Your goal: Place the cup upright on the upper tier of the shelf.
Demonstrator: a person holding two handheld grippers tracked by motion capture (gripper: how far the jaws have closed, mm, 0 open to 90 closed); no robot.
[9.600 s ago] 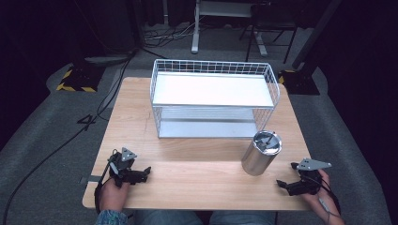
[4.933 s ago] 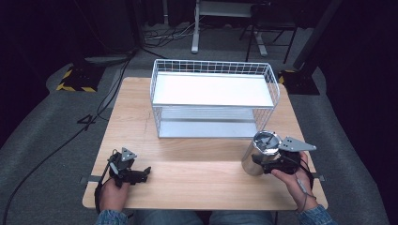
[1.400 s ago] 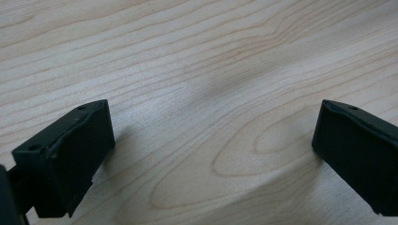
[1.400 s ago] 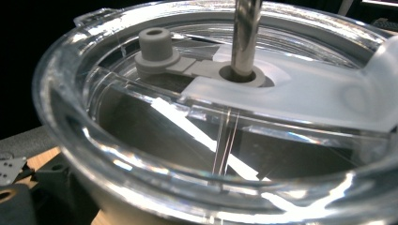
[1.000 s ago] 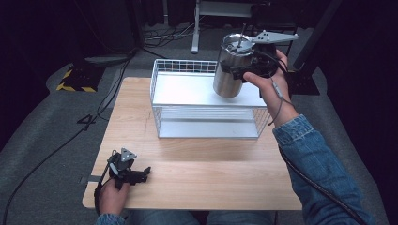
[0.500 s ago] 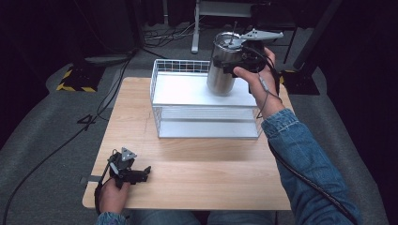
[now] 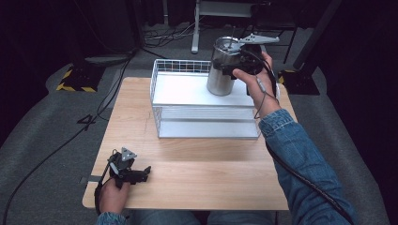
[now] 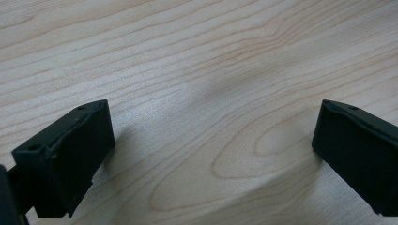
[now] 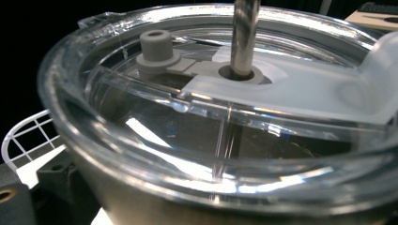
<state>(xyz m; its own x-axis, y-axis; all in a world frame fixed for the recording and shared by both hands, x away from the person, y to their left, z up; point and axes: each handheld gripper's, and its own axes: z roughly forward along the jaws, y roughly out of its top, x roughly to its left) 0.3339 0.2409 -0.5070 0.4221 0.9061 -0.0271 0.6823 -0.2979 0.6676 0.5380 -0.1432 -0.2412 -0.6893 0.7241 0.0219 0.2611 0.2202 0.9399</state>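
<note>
The high view looks forward and down from above the person's side, taking in the whole wooden table [image 7: 197,183], the white wire basket [image 7: 206,112] at its far half, and dark floor beyond. The left gripper view sits very low and close, looking along its own spread jaws at bare wood grain of the table [image 8: 197,70]; it shares with the high view the near-left patch of tabletop. The right gripper view is pressed close against the clear lid [image 9: 225,108] of the steel tumbler [image 7: 223,70], with a corner of the basket [image 9: 23,136] at its lower left.
</note>
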